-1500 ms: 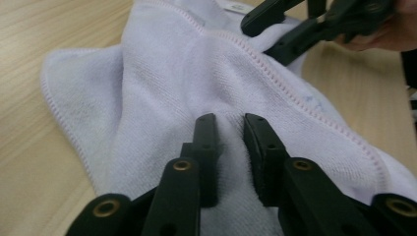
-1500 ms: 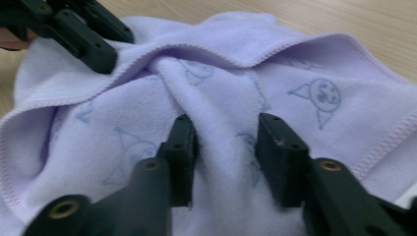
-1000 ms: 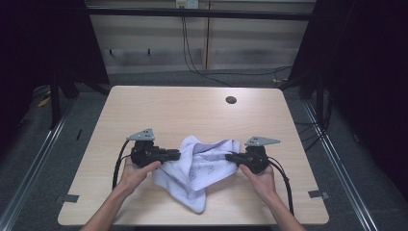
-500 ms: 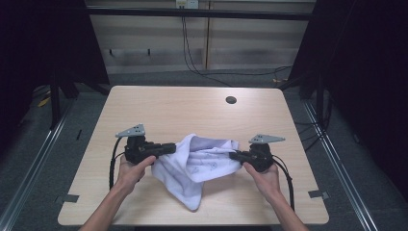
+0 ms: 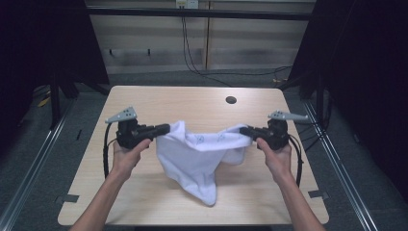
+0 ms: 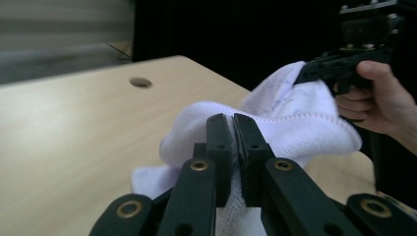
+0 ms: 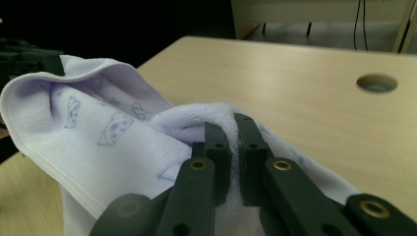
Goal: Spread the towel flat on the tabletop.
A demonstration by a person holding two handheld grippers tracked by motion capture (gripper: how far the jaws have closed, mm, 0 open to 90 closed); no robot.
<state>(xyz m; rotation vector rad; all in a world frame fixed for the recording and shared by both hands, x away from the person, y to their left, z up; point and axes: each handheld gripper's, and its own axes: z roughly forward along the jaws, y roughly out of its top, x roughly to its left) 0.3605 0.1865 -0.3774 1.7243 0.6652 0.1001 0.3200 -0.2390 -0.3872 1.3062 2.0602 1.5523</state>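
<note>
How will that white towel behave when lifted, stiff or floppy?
Probably floppy: the towel sags between the left gripper and right gripper. Likely light, since small pinches hold it. Its terry surface suggests little slipping.

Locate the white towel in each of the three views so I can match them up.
High view: the white towel hangs at table centre, stretched between the left hand-held gripper and the right hand-held gripper.
Left gripper view: centre to right, clamped at bottom centre.
Right gripper view: left and centre, printed side showing.
Shared landmark: the round hole in the table.
</note>
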